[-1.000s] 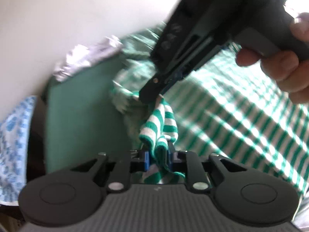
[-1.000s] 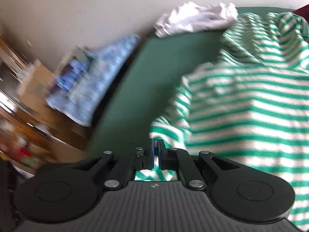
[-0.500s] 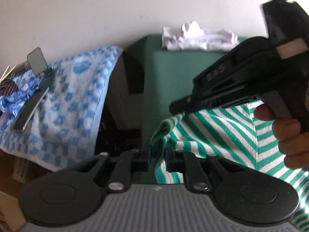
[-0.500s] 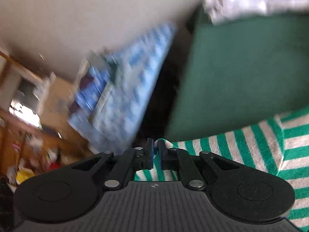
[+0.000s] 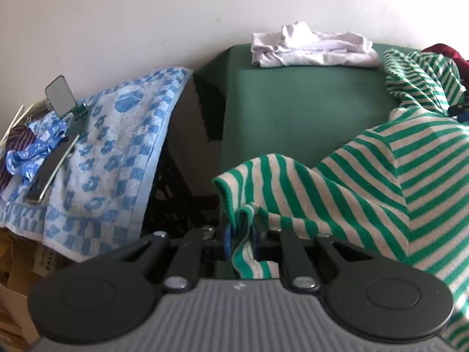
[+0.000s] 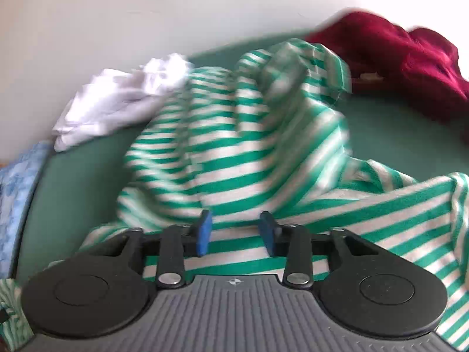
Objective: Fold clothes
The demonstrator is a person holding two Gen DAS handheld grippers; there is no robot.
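Left gripper [image 5: 240,239]: pinches a bunched hem of the striped shirt [image 5: 381,182]; blue pads pressed on the cloth.
Right gripper [image 6: 236,231]: jaws opening, spread apart; shirt [image 6: 234,146] lies under and beyond them, nothing pressed between the pads.
Shirt position: heaped and creased on the green table [image 5: 293,111], one edge drawn towards the near left corner by the left gripper, the rest rumpled to the right.
Step in hand (judged): spreading the shirt flat before the first fold; right side looks just let go.
Doing it well: keep the left pinch firm, take a matching edge with the right, pull the two apart evenly so the stripes run straight, then lay it down clear of the table edge.
Risk: the held corner hangs near the edge and could slide off.
Surface: green cover, smooth; white garment [image 5: 310,50] folded at the far side, dark red garment [image 6: 395,58] far right.
Room: pale wall behind; blue patterned towel [image 5: 111,152] draped beside the table, small mirror [image 5: 60,95] on it.
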